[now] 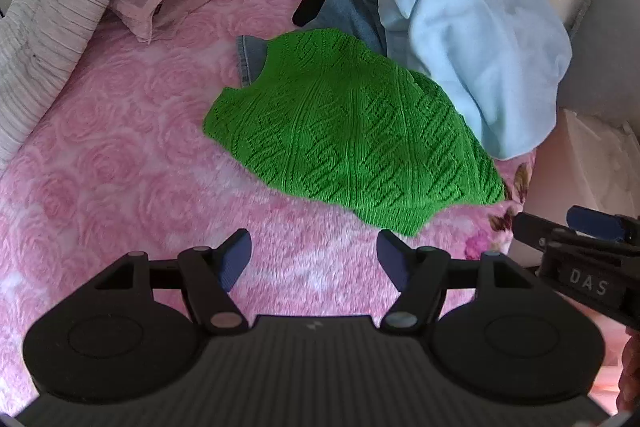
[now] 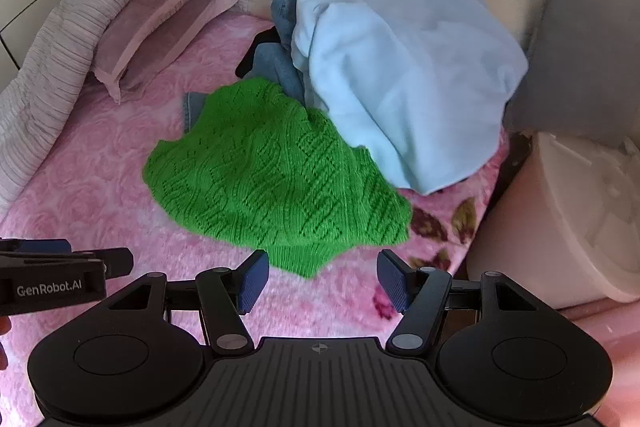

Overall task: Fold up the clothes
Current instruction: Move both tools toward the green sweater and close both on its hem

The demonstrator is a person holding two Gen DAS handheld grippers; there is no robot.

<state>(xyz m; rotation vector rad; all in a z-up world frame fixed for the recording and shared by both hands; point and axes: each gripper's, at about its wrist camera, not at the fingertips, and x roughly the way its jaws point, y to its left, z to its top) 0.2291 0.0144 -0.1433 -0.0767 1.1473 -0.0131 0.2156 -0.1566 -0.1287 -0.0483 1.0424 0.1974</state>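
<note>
We see nothing folded yet: our left gripper point(image 1: 314, 259) and right gripper point(image 2: 319, 281), fingers apart and empty, hover beside the green knit sweater point(image 1: 340, 135), jeans point(image 1: 344, 15) and pale blue garment point(image 1: 472, 39) heaped behind it.

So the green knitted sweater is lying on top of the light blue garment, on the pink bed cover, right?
Not quite. The light blue garment lies on top, overlapping the far edge of the green knitted sweater, as the right wrist view shows. Both do rest on the pink bed cover.

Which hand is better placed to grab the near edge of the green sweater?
Probably the right. The right tongs stand open with the sweater's near hem just ahead of the fingers; the left tongs sit farther back.
</note>
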